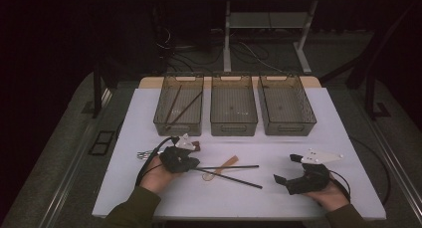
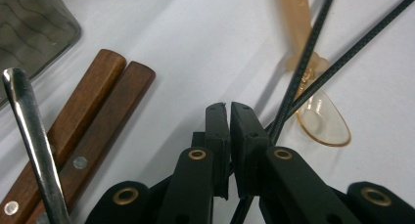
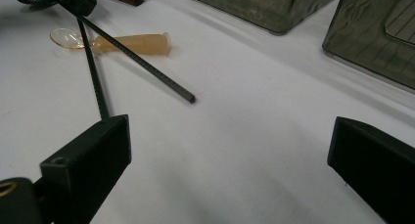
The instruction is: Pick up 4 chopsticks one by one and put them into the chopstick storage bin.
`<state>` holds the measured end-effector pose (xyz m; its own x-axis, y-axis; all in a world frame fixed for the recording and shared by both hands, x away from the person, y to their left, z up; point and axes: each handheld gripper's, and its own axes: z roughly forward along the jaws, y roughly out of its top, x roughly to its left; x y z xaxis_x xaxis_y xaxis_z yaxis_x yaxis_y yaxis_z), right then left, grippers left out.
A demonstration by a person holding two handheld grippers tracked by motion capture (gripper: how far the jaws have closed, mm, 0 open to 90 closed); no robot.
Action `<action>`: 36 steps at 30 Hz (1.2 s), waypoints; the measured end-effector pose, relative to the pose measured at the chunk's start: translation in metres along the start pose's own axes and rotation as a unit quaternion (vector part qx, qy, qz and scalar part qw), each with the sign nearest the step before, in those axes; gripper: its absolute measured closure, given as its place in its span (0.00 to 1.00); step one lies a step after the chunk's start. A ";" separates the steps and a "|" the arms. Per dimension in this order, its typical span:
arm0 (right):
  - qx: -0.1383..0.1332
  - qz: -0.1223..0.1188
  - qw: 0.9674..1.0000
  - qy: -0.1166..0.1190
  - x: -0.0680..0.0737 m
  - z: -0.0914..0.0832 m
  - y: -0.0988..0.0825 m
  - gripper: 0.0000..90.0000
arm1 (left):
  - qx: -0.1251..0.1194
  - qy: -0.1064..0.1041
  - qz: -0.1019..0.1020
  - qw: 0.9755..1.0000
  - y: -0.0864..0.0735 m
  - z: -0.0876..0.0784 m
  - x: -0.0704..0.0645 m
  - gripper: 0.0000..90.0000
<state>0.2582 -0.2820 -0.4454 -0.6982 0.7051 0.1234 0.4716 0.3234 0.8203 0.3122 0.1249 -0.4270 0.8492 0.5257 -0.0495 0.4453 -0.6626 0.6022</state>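
We count three smoky, see-through plastic bins (image 1: pixel 234 111) in a row at the far side of the white worktop (image 1: pixel 149 188); the left one holds two thin dark rods, the other two look bare. On the worktop lie two more black rods (image 1: pixel 234 173), slim, square-edged and finely textured, crossing near our left claw (image 1: pixel 191 164). That claw is clenched, and in its own view the rods (image 2: pixel 313 53) meet right at its closed tips; whether it pinches one or both we cannot tell. One amber, translucent plastic spoon (image 2: pixel 320 119) lies under the rods. Two brown wooden handles (image 2: pixel 98 116) with metal rivets lie side by side, one shiny steel handle (image 2: pixel 29 136) across them. Our right claw (image 1: pixel 287 169) is released, jaws wide apart above bare worktop, well apart from the rods.
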 end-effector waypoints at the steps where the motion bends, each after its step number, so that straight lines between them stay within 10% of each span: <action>1: 0.000 0.000 1.000 0.000 0.000 0.000 0.000 0.02 | -0.001 0.000 0.000 1.000 0.000 0.000 -0.001 0.95; 21: 0.000 -0.001 1.000 0.000 0.000 0.000 0.000 0.02 | -0.062 -0.004 -0.003 0.998 -0.003 -0.027 -0.010 0.83; 36: 0.001 -0.003 1.000 0.001 0.000 0.001 0.000 0.02 | -0.045 -0.041 0.016 0.998 -0.010 -0.013 -0.015 0.82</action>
<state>0.2588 -0.2811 -0.4458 -0.7025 0.7014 0.1202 0.4686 0.3288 0.8200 0.2912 0.1305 -0.4223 0.8847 0.4570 -0.0921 0.3934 -0.6258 0.6735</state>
